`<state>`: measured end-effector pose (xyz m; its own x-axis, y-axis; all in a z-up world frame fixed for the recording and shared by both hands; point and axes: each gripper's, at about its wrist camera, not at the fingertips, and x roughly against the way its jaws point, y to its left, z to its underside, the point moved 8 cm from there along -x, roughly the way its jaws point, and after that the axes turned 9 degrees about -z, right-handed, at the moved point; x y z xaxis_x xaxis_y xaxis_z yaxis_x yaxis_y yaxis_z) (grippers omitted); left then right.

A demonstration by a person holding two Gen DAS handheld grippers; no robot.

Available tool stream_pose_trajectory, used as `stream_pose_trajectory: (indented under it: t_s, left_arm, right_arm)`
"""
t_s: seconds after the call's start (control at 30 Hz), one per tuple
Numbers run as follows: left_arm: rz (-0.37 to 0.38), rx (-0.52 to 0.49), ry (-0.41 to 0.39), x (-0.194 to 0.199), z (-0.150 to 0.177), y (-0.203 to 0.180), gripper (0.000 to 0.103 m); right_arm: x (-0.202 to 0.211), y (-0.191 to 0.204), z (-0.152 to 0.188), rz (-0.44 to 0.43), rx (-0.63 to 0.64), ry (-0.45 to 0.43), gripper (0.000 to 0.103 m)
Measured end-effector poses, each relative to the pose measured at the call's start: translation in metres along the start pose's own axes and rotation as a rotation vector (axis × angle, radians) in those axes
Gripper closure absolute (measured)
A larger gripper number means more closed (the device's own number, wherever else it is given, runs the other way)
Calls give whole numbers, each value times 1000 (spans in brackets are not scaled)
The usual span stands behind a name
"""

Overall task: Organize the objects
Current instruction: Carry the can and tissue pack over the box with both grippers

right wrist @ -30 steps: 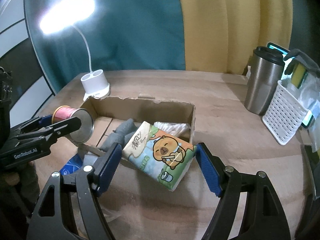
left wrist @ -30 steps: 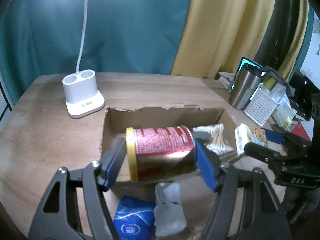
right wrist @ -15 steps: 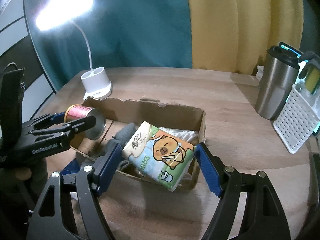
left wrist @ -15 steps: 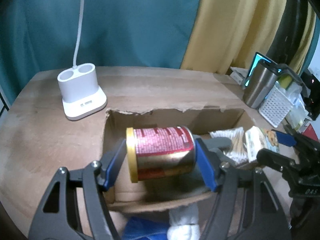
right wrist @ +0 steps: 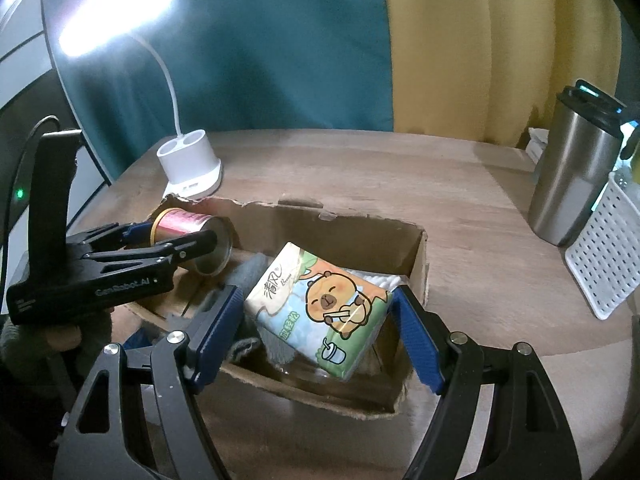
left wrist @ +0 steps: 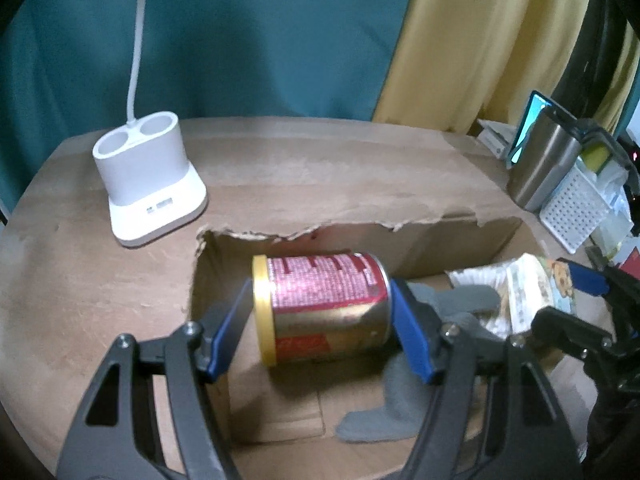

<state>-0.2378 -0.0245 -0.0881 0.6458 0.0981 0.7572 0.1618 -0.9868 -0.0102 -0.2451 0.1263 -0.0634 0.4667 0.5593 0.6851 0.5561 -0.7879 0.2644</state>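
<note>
On the wooden table (left wrist: 100, 280), w/ teal and yellow curtains behind, we see a torn-edged cardboard box (left wrist: 420, 232) open at the top, sitting mid-table. Largest to smallest from there:

Far right of the table stands a steel tumbler (right wrist: 576, 184) w/ a dark lid, and just beside it on the near side a white perforated basket (right wrist: 608, 256). Far left is a white lamp base (left wrist: 148, 184) w/ two round wells, its thin neck rising to a lit head in the right wrist view.

Our left gripper (left wrist: 320, 316) is clamped on a red-and-gold can (left wrist: 324, 304), lying sideways, blue pads pressed on both ends: lid end left, bottom end right. The can hangs over the left part of the box, inside its outline; we can't tell if it touches the box floor. From the right wrist view the same can (right wrist: 188, 232) shows at the box's far-left corner.

Our right gripper (right wrist: 320, 332) grips a tissue pack (right wrist: 320, 304) w/ a cartoon animal print, tilted, pads pressing its two sides. It sits over the right part of the box, above the near wall.

In the box: a grey cloth item (left wrist: 392, 412) on the floor betw. can and pack, and a bag of cotton swabs (right wrist: 380, 280) at the far right, partly hidden by the pack.
</note>
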Motion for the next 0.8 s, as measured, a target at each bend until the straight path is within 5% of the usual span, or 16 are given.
stream_pose_trajectory:
  t_s: [0.43, 0.8]
  left_arm:
    - [-35, 16, -50, 27, -5, 15, 31]
    - [-64, 84, -95, 53, 7, 61, 31]
  right_arm:
    - [-4, 7, -4, 4, 10, 2, 24]
    - [-14, 49, -7, -17, 70, 23, 24]
